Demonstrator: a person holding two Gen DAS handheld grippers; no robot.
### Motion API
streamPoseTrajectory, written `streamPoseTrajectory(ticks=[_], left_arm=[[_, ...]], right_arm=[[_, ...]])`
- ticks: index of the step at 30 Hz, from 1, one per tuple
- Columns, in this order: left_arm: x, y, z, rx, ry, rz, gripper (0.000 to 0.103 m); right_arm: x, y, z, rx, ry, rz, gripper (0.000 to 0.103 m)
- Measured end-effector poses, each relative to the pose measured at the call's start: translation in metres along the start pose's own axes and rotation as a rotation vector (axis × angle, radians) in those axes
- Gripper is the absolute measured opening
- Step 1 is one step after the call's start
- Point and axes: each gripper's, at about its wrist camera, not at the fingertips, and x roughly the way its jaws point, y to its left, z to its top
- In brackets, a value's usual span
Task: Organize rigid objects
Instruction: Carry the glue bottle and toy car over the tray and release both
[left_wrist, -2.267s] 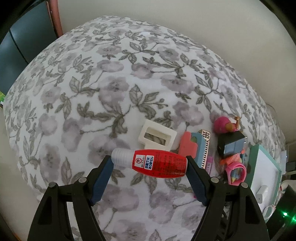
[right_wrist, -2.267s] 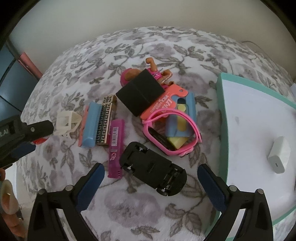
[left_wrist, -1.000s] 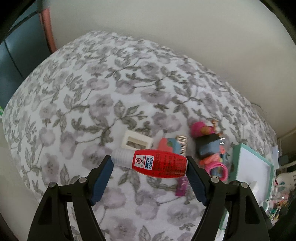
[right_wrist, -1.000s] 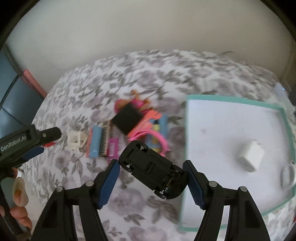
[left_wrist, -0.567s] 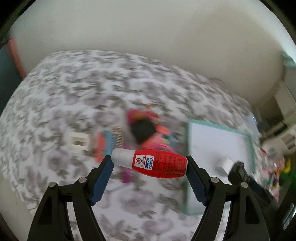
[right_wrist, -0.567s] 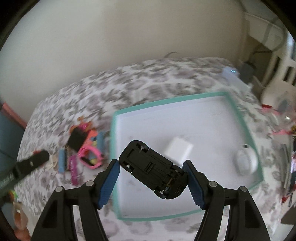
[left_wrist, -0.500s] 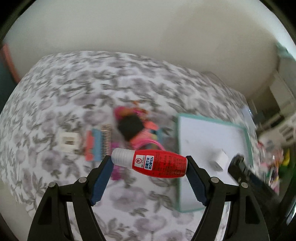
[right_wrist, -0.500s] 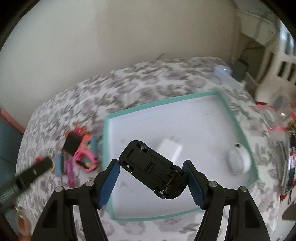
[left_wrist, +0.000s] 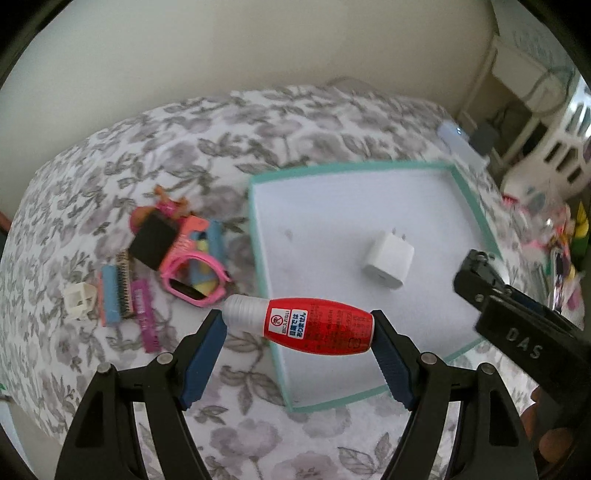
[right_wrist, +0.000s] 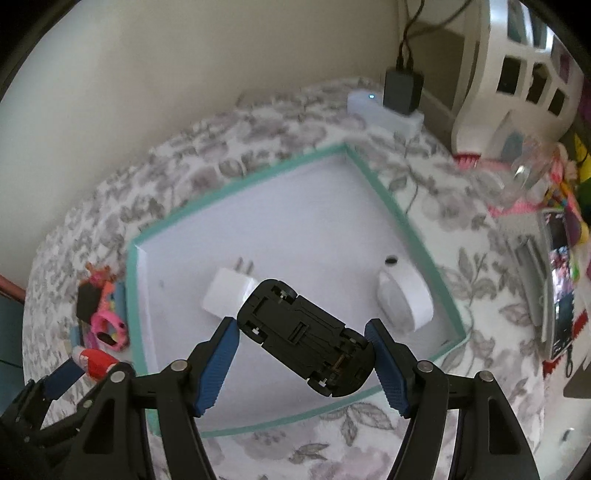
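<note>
My left gripper is shut on a red bottle with a grey cap, held above the near left edge of the teal-rimmed white tray. My right gripper is shut on a black toy car, underside up, held above the tray. In the tray lie a white charger plug, also in the right wrist view, and a white round device. The right gripper's body shows at the right of the left wrist view.
A pile of loose items lies left of the tray on the floral cloth: a pink watch, a black block, a blue comb, a magenta bar, a white frame. A power strip and clutter lie right.
Both grippers have swung right from the pile to above the tray. The right gripper closed on the black car and lifted it; the left still holds the red bottle.
</note>
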Motion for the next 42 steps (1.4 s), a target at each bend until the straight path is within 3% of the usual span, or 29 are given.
streamPoseTrajectory(ticks=[6,28,42], left_arm=[[0.024,-0.012,-0.003,0.032,0.051,0.020,0.079],[0.047,-0.025,-0.009,0.080,0.086,0.055,0.079],[0.036,-0.014,-0.004,0.035,0.062,0.041,0.082]], right_arm=[[0.019,-0.004,-0.006,-0.021,0.054,-0.039,0.073],[0.034,-0.011,-0.008,-0.016,0.102,-0.038,0.074],[0.014,-0.004,-0.001,-0.058,0.040,-0.065,0.075]])
